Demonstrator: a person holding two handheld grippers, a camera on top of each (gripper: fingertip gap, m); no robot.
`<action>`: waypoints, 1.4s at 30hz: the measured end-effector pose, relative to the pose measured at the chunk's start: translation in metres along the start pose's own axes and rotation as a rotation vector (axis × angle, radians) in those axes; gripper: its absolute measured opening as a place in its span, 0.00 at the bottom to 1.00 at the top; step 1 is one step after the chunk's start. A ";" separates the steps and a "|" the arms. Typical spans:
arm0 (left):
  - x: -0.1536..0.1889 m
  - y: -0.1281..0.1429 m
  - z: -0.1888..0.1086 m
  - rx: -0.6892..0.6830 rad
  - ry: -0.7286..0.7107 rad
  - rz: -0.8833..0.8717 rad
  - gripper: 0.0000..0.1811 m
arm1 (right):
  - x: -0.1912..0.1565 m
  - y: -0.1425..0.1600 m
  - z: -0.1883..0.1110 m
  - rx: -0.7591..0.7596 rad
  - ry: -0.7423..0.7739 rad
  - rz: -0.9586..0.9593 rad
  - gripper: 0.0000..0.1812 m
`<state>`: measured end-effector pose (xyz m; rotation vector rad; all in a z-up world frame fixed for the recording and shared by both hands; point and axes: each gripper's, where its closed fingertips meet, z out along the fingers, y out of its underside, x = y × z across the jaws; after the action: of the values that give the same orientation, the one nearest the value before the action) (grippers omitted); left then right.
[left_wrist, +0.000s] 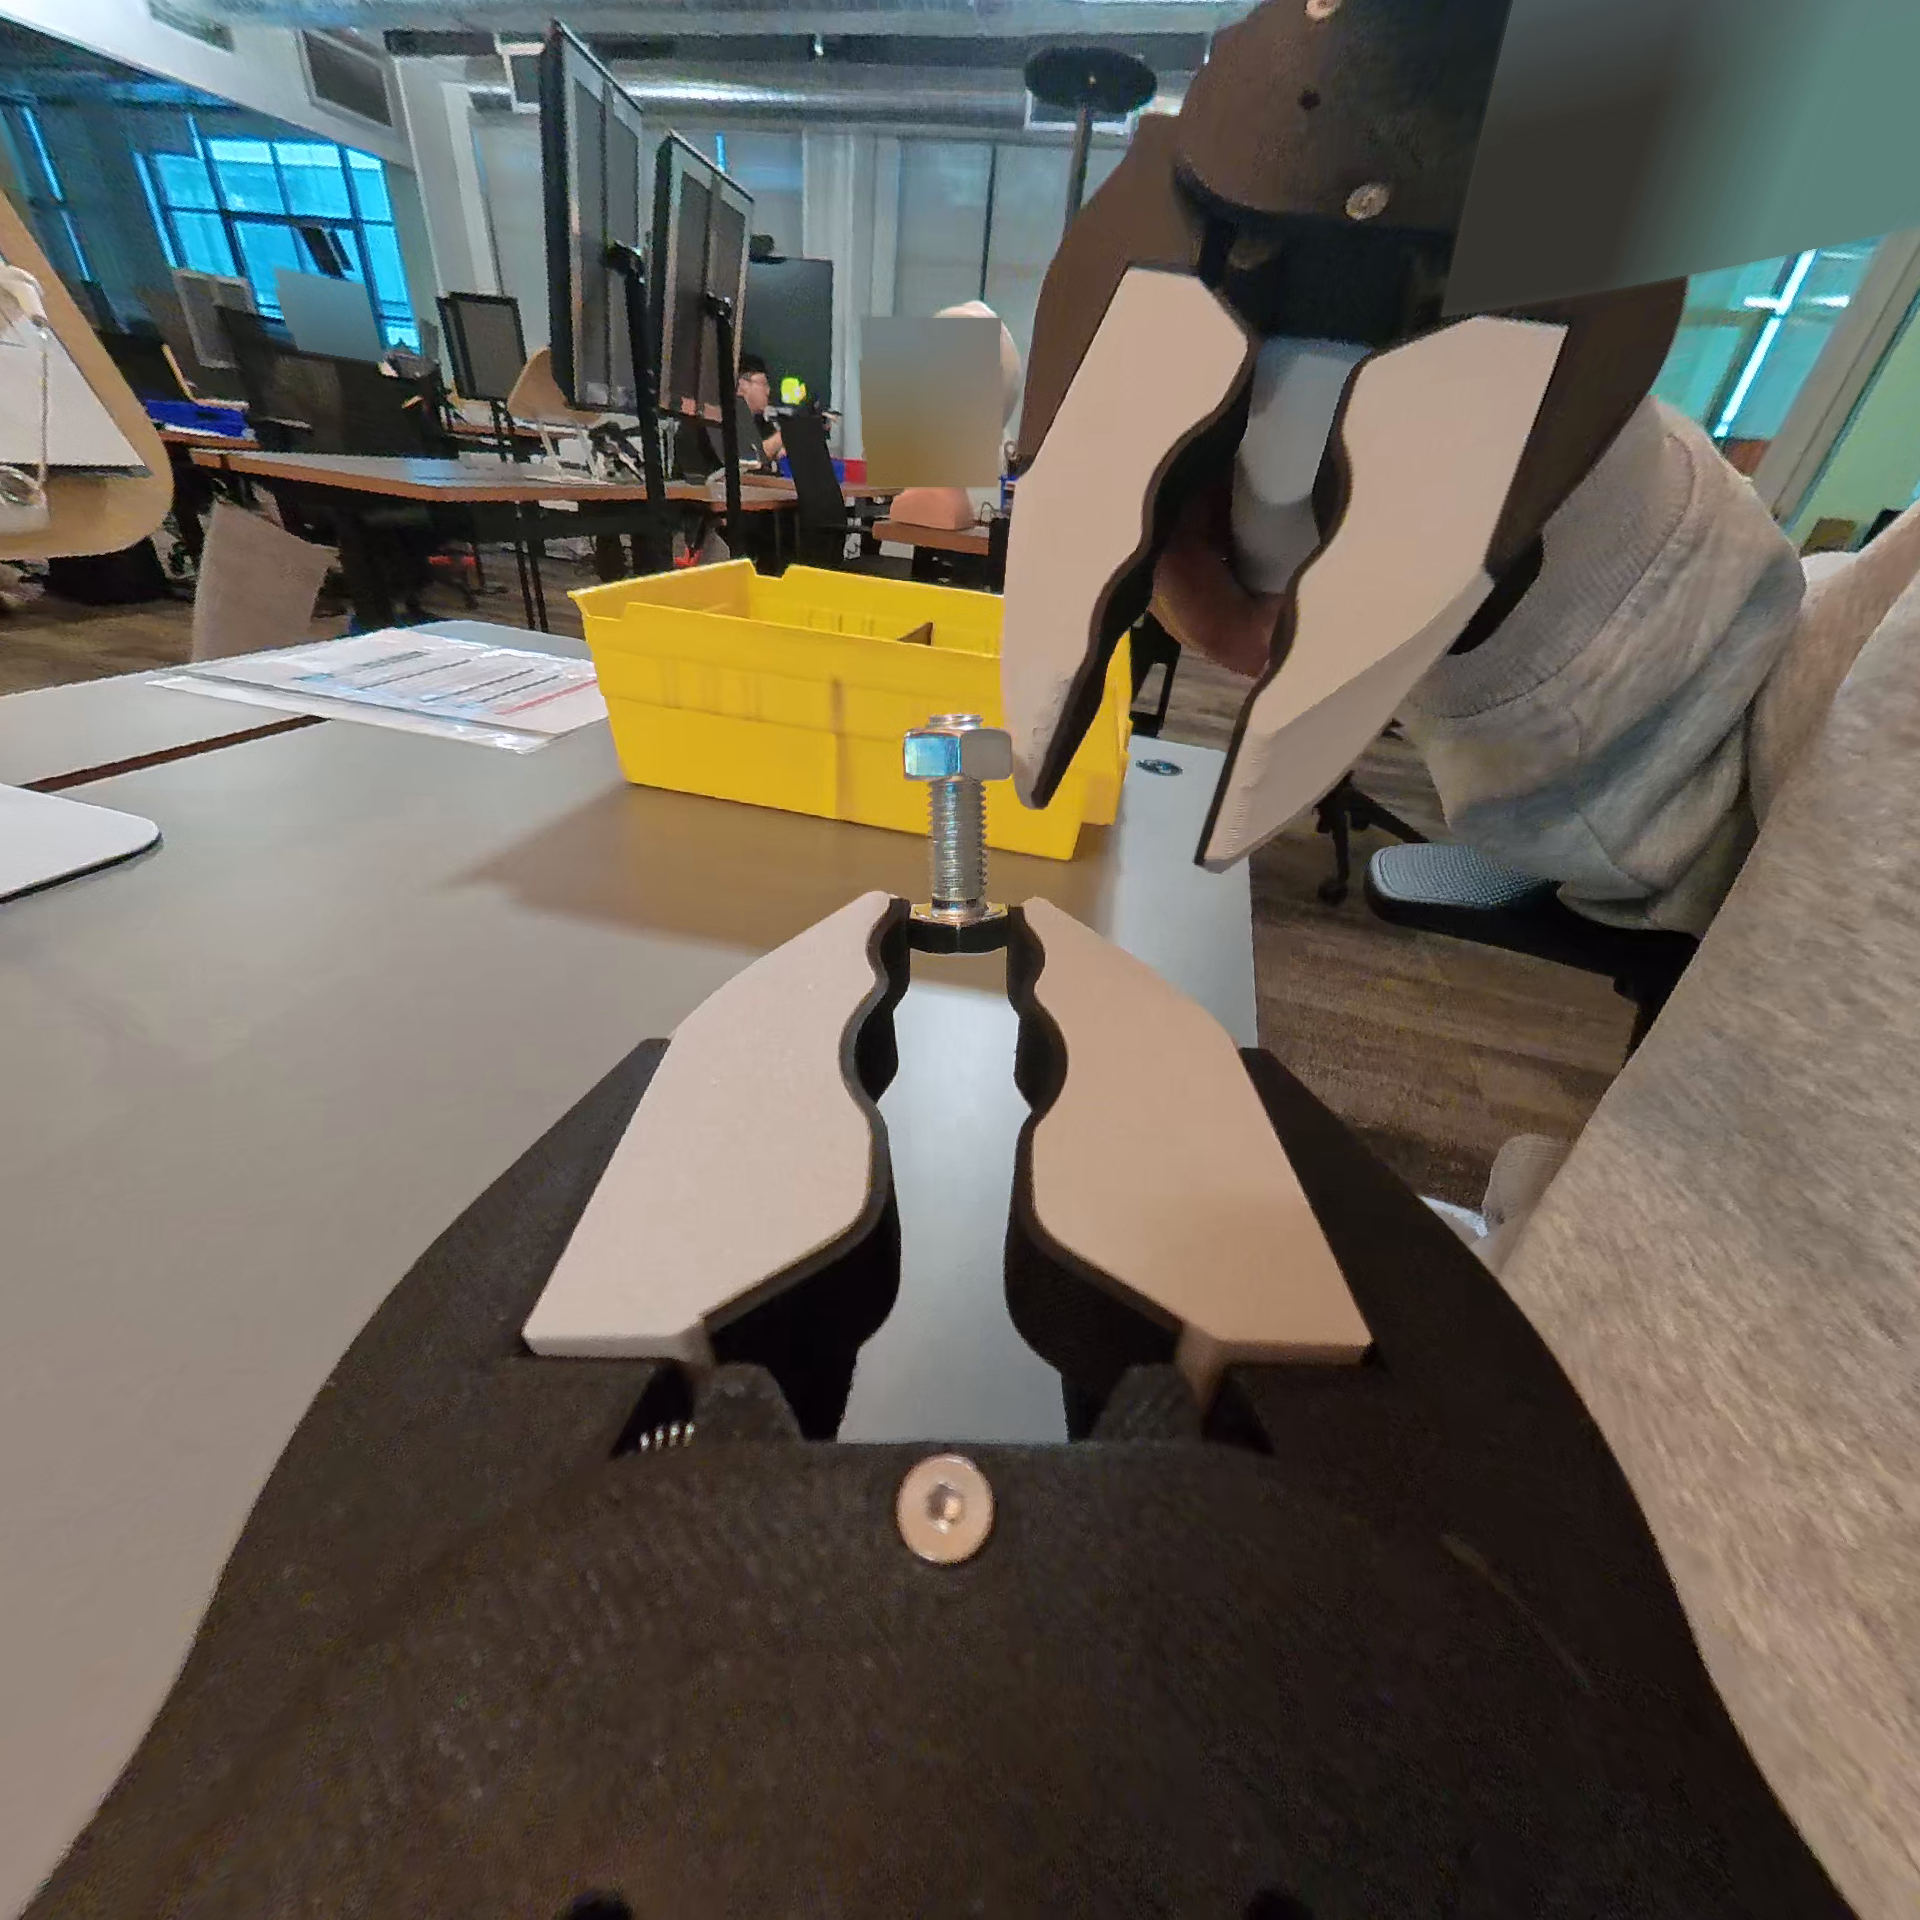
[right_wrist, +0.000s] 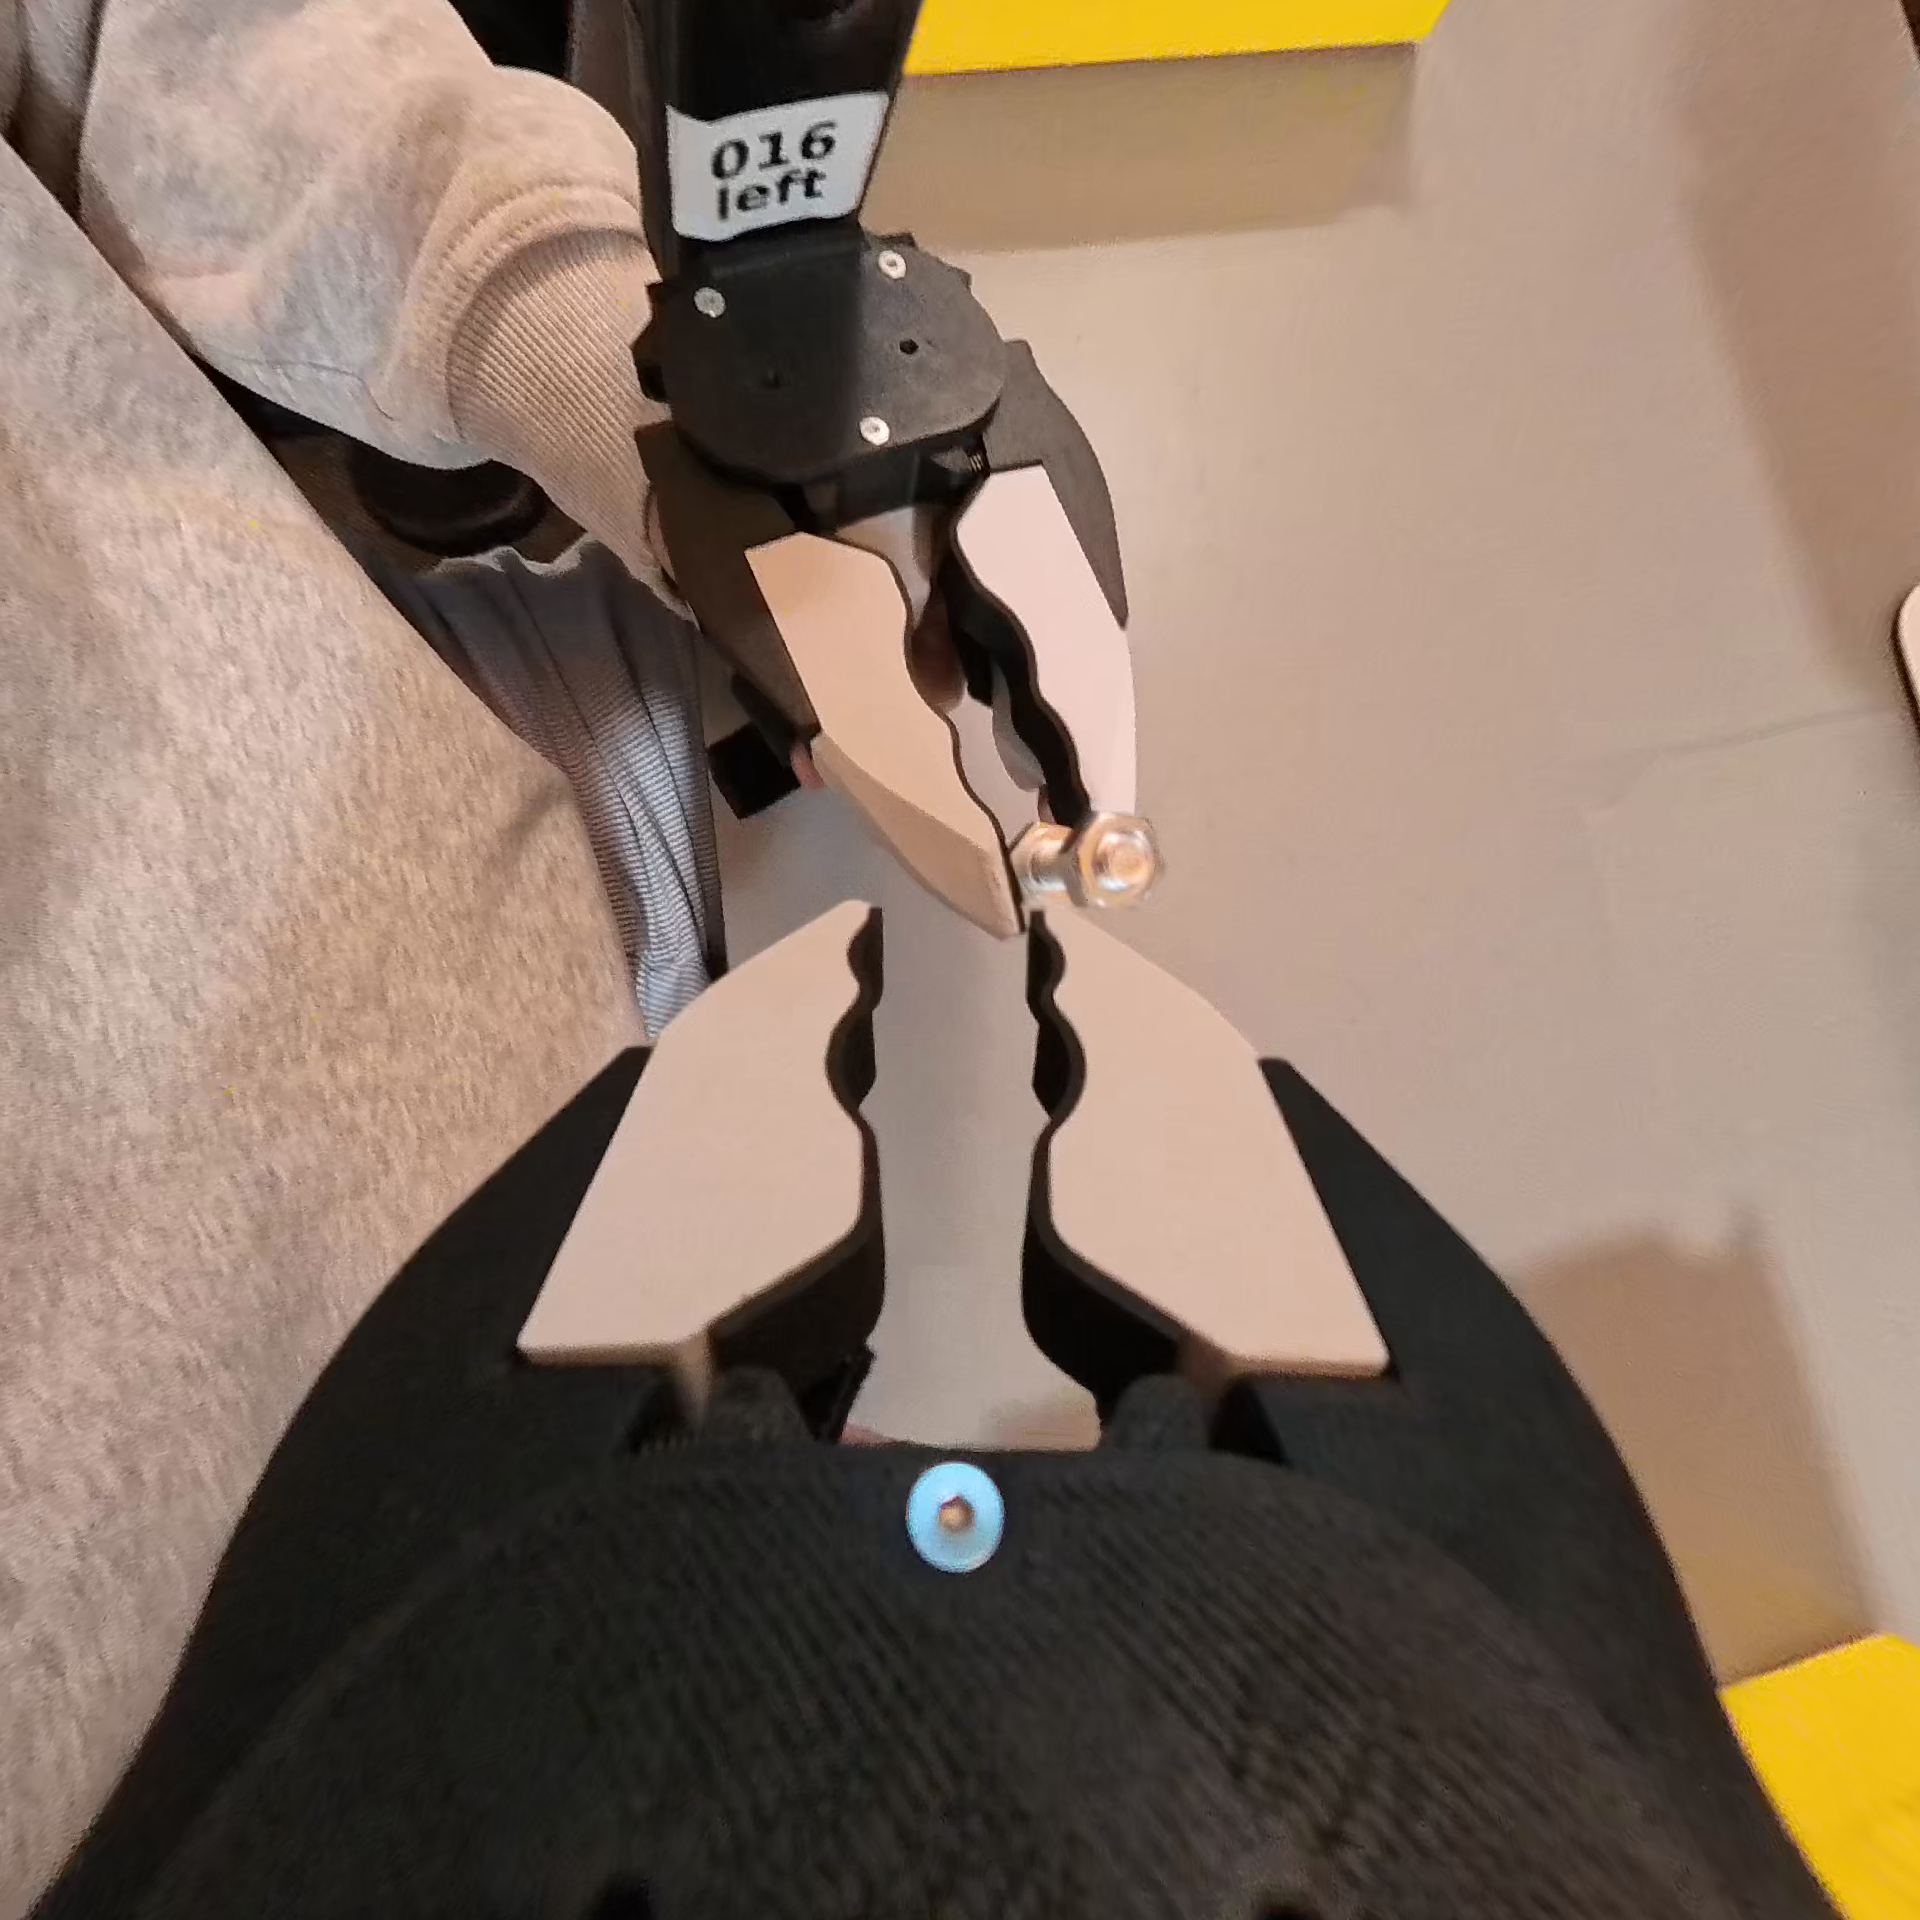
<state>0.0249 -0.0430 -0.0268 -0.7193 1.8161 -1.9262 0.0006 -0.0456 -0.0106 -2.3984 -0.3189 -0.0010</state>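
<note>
The left gripper (left_wrist: 958, 914) clamps the head of a silver bolt (left_wrist: 957, 831) between its fingertips, shank upright, with a hex nut (left_wrist: 956, 752) threaded near the top. The right gripper (left_wrist: 1127, 821) hangs just beside the nut, jaws parted and empty. Beyond both, a yellow bin (left_wrist: 790, 717) sits on the grey table (left_wrist: 364, 935).
</note>
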 end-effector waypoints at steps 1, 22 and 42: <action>0.000 -0.001 0.000 0.003 0.003 -0.001 0.10 | 0.002 0.001 0.000 -0.001 0.006 0.004 0.15; 0.008 0.004 0.004 -0.026 0.026 0.041 0.10 | 0.008 -0.012 0.005 0.108 0.016 0.040 0.22; -0.001 0.003 0.003 -0.017 -0.002 0.001 0.10 | -0.006 -0.021 0.005 0.117 -0.004 -0.013 0.21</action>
<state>0.0269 -0.0452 -0.0296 -0.7257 1.8334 -1.9104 -0.0101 -0.0289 -0.0008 -2.2810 -0.3272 0.0167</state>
